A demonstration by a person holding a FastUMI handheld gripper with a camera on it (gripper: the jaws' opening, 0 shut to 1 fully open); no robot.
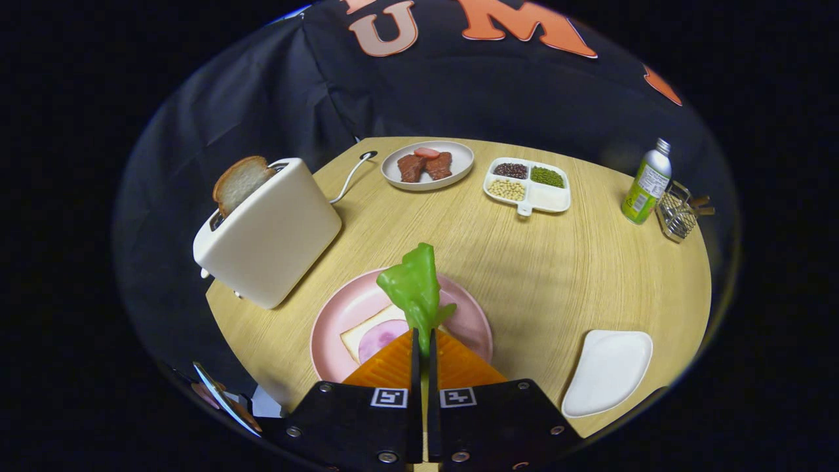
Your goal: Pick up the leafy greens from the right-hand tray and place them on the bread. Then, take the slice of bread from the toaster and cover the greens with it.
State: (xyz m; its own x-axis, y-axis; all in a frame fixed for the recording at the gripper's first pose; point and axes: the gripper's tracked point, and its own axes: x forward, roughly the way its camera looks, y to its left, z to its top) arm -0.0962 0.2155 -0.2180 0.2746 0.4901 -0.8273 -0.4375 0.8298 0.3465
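Observation:
My gripper (423, 341) is shut on the leafy greens (414, 287), which stick up and forward from between the fingertips. It hangs over a pink plate (328, 328) that holds a slice of bread (357, 335) topped with a round of ham (379, 339); my fingers hide part of both. To the left stands a cream toaster (275, 236) with a bread slice (239, 181) poking out of its slot. A white tray (608, 370) lies to the right of the fingers with nothing on it.
At the table's far side sit a grey plate of meat slices (427, 165) and a white divided dish of beans (528, 185). A green bottle (647, 185) and a wire basket (678, 211) stand far right. The toaster's cord (351, 174) trails back.

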